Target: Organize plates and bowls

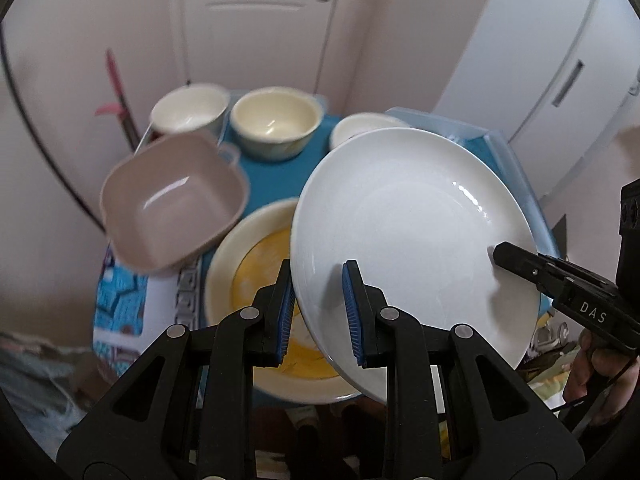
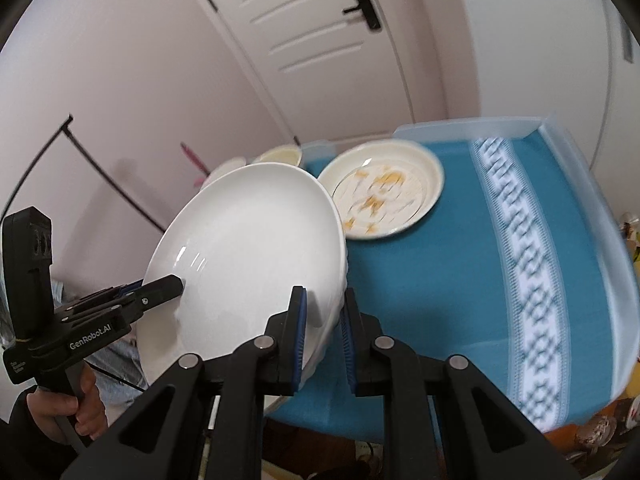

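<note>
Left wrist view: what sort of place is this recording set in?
Most likely a room in a home, used as a dish-sorting spot: a panelled door with a dark handle, pink walls, and a small table under a blue patterned cloth crowded with household bowls and plates.

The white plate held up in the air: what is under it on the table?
Under the white plate lies a cream plate with a yellow middle, partly visible. Its right part is covered, so anything there cannot be seen.

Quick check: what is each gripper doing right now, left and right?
Left gripper: shut on the rim of the white plate.
Right gripper: shut on the same white plate, at its opposite rim.
</note>
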`<state>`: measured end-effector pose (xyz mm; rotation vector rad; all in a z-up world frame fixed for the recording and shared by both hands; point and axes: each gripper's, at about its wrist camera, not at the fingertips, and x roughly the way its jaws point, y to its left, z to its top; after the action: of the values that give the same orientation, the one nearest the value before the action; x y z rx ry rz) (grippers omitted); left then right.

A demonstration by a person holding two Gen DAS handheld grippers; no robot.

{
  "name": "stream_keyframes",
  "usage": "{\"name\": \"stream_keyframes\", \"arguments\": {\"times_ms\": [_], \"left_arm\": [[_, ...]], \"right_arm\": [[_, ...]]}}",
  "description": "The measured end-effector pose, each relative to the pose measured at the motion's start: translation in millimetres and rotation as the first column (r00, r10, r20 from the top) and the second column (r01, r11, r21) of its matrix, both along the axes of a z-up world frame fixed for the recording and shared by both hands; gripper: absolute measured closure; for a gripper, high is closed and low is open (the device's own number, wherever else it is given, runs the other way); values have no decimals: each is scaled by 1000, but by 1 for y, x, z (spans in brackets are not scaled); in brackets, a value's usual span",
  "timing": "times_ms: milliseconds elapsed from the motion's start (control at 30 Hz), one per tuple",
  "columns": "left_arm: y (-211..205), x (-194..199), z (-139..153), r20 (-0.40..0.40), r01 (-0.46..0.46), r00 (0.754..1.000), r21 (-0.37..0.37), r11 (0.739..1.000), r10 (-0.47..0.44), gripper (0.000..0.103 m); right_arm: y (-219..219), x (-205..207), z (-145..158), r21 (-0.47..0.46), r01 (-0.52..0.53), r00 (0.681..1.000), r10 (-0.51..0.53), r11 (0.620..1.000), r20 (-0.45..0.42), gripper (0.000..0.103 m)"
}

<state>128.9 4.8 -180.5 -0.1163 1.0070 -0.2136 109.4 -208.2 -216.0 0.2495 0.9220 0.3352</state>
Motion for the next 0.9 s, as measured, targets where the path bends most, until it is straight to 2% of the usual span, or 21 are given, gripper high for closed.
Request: {"name": "stream_keyframes", "arguments": {"times_ms": [200,367,533,900], "left_arm": [[25,-3,-47,-84,-59,995,-15,998,58,82],[28,3,-71,-119,-71,990,-10,997,69,82],[28,11,-88,-141,-65,988,11,998,66,82],[19,20,-98,-149,-39,988,86,996,52,82]], "right_arm": [[29,11,-31,-33,-56,997,54,998,-51,87],[40,21,-47,-59,-74,994,69,995,-84,88],[45,31,-58,-84,-86,991,77,993,-106,87],[47,36,-63,-90,-99,988,87,991,-127,88]]}}
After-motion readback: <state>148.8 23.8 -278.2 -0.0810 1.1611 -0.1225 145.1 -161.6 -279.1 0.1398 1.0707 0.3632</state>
